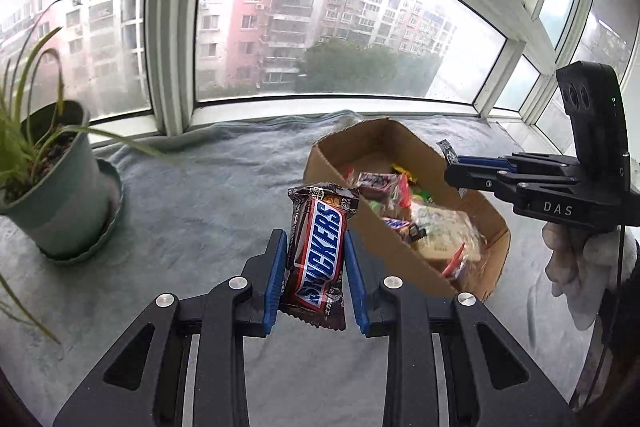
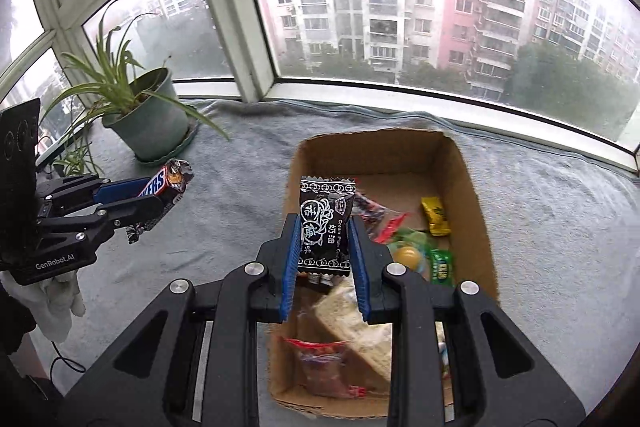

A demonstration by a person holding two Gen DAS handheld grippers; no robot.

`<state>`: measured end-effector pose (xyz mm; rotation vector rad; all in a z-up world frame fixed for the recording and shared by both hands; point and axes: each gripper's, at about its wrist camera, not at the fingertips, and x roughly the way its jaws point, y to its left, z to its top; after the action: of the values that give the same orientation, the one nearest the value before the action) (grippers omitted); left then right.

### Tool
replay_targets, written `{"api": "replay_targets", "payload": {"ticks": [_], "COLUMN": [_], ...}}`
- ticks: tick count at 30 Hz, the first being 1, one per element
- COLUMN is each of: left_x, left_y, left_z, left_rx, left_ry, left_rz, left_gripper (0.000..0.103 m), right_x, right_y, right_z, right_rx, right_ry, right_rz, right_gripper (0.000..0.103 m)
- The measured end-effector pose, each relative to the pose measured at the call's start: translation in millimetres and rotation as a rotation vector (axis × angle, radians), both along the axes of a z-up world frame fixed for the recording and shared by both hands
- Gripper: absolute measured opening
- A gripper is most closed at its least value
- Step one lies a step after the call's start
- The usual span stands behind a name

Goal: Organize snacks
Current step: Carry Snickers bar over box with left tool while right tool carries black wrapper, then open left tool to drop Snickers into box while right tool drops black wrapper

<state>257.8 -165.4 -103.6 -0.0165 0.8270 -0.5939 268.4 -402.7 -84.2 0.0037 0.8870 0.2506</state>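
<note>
Left wrist view: the left gripper point(image 1: 316, 259) is clamped on a Snickers bar point(image 1: 319, 259), its blue pads pressing the wrapper's two long sides; the bar stands nearly upright, held above the grey cloth point(image 1: 192, 211); the cardboard box point(image 1: 496, 223) lies to the right on the cloth, open-topped, with mixed wrapped snacks point(image 1: 404, 211) inside; the right gripper point(image 1: 450, 163) reaches in from the right above the box, its fingers drawn close on a small packet of which only an edge shows; a white-gloved hand point(image 1: 576, 267) grasps its handle; a potted plant point(image 1: 60, 179) in a green pot stands at the left by the window point(image 1: 328, 27).

Right wrist view: the right gripper point(image 2: 325, 251) is clamped on a black plum candy packet point(image 2: 325, 227), upright between the blue pads, held over the near half of the cardboard box point(image 2: 472, 203); within the box lie a yellow sachet point(image 2: 435, 215), a green packet point(image 2: 442, 266), red wrappers and a pale block-shaped pack point(image 2: 356, 323); the left gripper point(image 2: 160, 195) appears at the left, beside the box and above the cloth point(image 2: 560, 227), closed on the Snickers bar point(image 2: 168, 183); the potted plant point(image 2: 148, 123) stands behind it.
</note>
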Motion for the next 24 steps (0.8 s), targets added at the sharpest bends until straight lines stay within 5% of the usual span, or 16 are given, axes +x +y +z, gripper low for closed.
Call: {"api": "replay_targets", "payload": {"ticks": [11, 24], "left_x": [29.1, 38.2], "left_y": [-82.3, -117.1], "left_z": [8.6, -9.1], "left_rx": [0.045, 0.066], "left_ry": [-0.051, -0.003], "left_rz": [-0.054, -0.067], "left_gripper": [0.028, 0.028], "right_x": [30.7, 37.9], "right_y": [-38.1, -50.6], "right_z": [-11.4, -41.4], "right_rx": [-0.010, -0.012], "right_ry": [0.017, 0.075], "right_rz": [-0.092, -0.128], "right_gripper": [0.025, 0.025]}}
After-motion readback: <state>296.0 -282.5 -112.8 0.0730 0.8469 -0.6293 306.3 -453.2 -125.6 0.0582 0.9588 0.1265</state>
